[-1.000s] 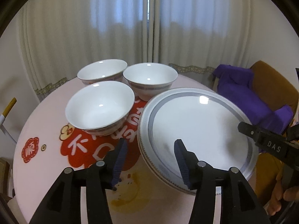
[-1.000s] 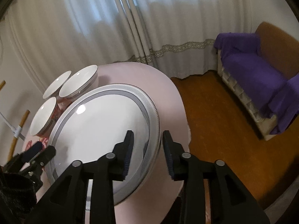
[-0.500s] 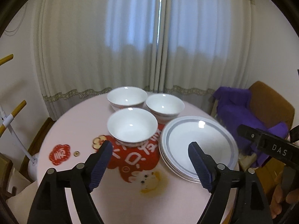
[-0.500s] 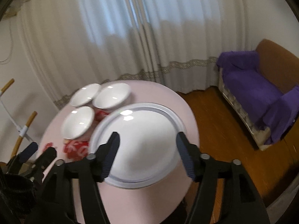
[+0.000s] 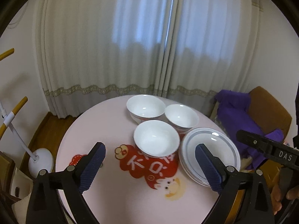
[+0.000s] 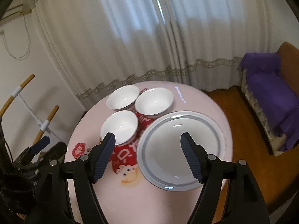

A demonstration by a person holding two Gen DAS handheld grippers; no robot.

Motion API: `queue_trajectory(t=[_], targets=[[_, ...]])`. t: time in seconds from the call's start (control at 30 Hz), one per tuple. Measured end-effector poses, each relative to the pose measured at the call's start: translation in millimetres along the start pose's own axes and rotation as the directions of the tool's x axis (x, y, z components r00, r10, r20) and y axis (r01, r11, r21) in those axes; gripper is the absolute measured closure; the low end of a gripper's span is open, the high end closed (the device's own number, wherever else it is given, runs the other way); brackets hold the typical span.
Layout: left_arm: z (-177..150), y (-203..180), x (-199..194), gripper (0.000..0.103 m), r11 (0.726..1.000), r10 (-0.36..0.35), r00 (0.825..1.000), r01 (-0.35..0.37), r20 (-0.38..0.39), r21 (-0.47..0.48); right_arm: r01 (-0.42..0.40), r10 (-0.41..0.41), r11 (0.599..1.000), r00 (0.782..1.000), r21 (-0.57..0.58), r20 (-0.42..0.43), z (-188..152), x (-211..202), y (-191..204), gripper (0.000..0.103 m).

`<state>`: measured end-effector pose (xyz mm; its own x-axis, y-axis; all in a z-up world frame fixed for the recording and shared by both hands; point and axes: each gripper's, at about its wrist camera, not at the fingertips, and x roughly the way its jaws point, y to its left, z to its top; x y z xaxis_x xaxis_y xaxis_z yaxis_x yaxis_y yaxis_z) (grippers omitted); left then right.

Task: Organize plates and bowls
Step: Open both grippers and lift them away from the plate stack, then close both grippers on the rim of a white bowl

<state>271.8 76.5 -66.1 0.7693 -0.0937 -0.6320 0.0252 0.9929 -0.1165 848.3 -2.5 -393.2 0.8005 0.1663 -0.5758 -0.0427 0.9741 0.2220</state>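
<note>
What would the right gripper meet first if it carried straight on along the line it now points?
Most likely the stack of plates: it lies right between the opening fingers of the right gripper, with nothing held and nothing in front of it. Depth is hard to judge in this fisheye view.

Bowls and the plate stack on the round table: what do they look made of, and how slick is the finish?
The three bowls look like glazed white ceramic, likely porcelain: sharp window glints sit inside each. The plate stack appears the same, glossy white with a grey-blue rim band and bright reflections. Both probably slippery under the pads. The table wears a matte pink printed cover, cloth or vinyl, unclear which.
</note>
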Motion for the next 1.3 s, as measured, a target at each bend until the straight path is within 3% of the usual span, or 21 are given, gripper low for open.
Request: queue_trajectory(t=[0.27,0.5,0.63,0.73,0.87,1.0,1.17,1.3], targets=[[42.8,15.2,60.1,0.009,1.000,0.015,0.990,-0.011,-0.137,0.025,-0.042,0.038,0.999,0.989,-0.026,-0.145,26.3,57.6,19.5,0.029],[57.3,26.5,137.6,0.020,0.999,-0.020,0.956,0.027,-0.293,0.019,-0.035,0.025,0.999,0.957,-0.030,-0.288,29.6,122.1,23.4,0.037],[62.7,35.3,163.0,0.030,0.999,-0.033,0.935,0.037,-0.353,0.005,-0.023,0.006,0.999,0.940,-0.045,-0.340,27.0,149.5,21.6,0.043],[67.3,38.5,180.5,0.040,0.999,-0.036,0.920,0.040,-0.389,0.002,-0.023,-0.001,0.998,0.928,-0.060,-0.373,23.8,165.7,23.7,0.056],[73.2,36.8,197.8,0.046,0.998,-0.050,0.904,0.060,-0.425,0.010,-0.003,-0.033,0.996,0.917,-0.087,-0.399,21.2,180.4,25.8,0.061],[79.1,35.3,216.9,0.068,0.997,-0.050,0.886,0.070,-0.460,0.026,-0.019,-0.016,0.997,0.904,-0.078,-0.426,20.4,193.0,26.8,0.077],[85.1,35.4,224.0,0.089,0.995,-0.061,0.879,0.088,-0.473,0.035,-0.022,-0.007,0.998,0.900,-0.063,-0.435,20.9,199.3,25.0,0.093],[84.3,31.5,226.0,0.090,0.995,-0.047,0.881,0.082,-0.470,0.054,-0.031,0.006,0.998,0.900,-0.050,-0.436,18.9,197.9,25.2,0.094]])
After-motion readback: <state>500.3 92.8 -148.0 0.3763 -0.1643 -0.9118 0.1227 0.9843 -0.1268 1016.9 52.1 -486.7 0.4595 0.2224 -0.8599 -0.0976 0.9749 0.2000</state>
